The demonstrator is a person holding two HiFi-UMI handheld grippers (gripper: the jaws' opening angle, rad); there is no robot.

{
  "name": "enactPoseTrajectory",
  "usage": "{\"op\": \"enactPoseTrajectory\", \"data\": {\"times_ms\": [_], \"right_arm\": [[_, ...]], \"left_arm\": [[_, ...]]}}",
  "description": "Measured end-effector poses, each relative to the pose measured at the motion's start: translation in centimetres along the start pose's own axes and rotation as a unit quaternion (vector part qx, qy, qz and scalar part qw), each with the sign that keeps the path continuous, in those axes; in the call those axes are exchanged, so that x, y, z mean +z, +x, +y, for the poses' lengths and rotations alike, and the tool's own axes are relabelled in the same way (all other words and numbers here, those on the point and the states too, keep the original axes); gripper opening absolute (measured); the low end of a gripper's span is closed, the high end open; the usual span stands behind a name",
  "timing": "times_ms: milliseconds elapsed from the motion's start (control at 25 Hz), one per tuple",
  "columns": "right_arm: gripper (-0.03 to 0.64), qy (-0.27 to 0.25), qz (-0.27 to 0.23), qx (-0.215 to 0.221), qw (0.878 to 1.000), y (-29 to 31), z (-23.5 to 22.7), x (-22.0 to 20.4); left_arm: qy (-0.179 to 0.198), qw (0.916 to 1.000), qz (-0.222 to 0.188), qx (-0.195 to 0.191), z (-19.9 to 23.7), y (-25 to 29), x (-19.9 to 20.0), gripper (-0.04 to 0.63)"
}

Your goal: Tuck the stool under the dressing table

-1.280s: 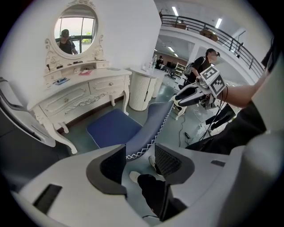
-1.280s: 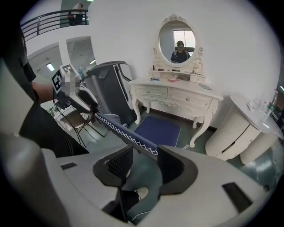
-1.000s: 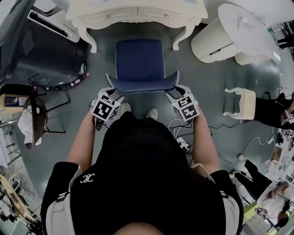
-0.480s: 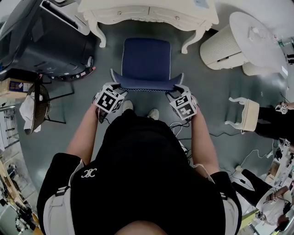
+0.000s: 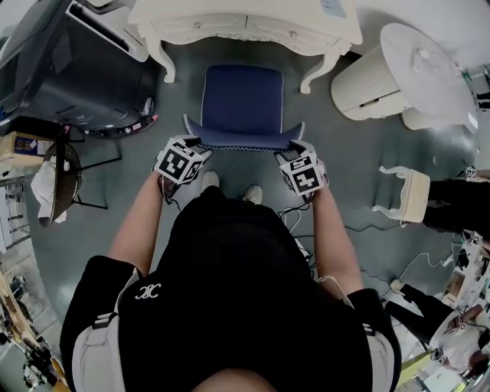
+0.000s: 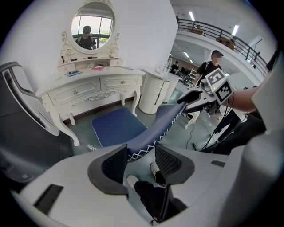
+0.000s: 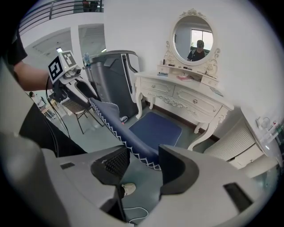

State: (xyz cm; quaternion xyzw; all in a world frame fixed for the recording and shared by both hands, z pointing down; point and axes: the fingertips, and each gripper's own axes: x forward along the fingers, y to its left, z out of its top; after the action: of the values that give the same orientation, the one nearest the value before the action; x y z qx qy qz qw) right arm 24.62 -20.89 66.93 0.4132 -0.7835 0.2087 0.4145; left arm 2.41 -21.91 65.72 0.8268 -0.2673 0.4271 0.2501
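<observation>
A blue stool (image 5: 241, 98) with a low backrest (image 5: 241, 140) stands on the floor, its seat's far edge between the front legs of the white dressing table (image 5: 245, 23). My left gripper (image 5: 184, 157) is at the backrest's left end. In the left gripper view (image 6: 141, 153) the stitched blue fabric fills the gap between both pads. My right gripper (image 5: 302, 168) is at the right end. Its jaws (image 7: 144, 159) have just been opening, and the backrest's end lies between them with a gap at one pad.
A dark grey massage chair (image 5: 76, 84) stands left of the table and a white ribbed cabinet (image 5: 367, 76) stands to its right. Further right is a small white stool (image 5: 406, 191). A black folding chair (image 5: 61, 191) is at the left. Cables (image 5: 295, 222) lie by my shoes (image 5: 208, 181).
My right gripper has edged slightly down along the backrest's right end. The stool and my left gripper stay about where they were.
</observation>
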Motion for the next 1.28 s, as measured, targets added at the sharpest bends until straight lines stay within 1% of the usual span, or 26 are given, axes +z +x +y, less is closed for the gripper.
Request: {"op": "enactPoseTrajectory", "data": {"times_ms": [160, 320, 560, 880, 1160, 1280], "right_arm": [[0.204, 0.014, 0.003, -0.014, 1.000, 0.4, -1.2, 0.7], [0.204, 0.024, 0.005, -0.023, 0.999, 0.9, -2.3, 1.6], [0.206, 0.034, 0.010, -0.033, 0.999, 2.0, -3.2, 3.5], [0.206, 0.043, 0.021, -0.070, 0.996, 3.5, -6.3, 6.5], [0.206, 0.051, 0.031, -0.075, 0.995, 5.4, -8.7, 9.0], [0.206, 0.051, 0.030, -0.077, 0.995, 6.2, -9.8, 10.1]], "left_arm": [[-0.008, 1.0000, 0.002, -0.001, 0.7, 0.5, 1.2, 0.192], [-0.004, 0.9999, 0.009, -0.004, 1.6, 0.8, 2.5, 0.190], [-0.007, 1.0000, 0.002, 0.002, 3.9, 0.9, 4.0, 0.190], [-0.015, 0.9998, 0.003, 0.010, 6.9, 2.1, 7.2, 0.190], [-0.019, 0.9995, 0.005, 0.023, 9.9, 3.2, 9.8, 0.190], [-0.018, 0.9996, 0.004, 0.023, 11.0, 3.6, 11.1, 0.190]]}}
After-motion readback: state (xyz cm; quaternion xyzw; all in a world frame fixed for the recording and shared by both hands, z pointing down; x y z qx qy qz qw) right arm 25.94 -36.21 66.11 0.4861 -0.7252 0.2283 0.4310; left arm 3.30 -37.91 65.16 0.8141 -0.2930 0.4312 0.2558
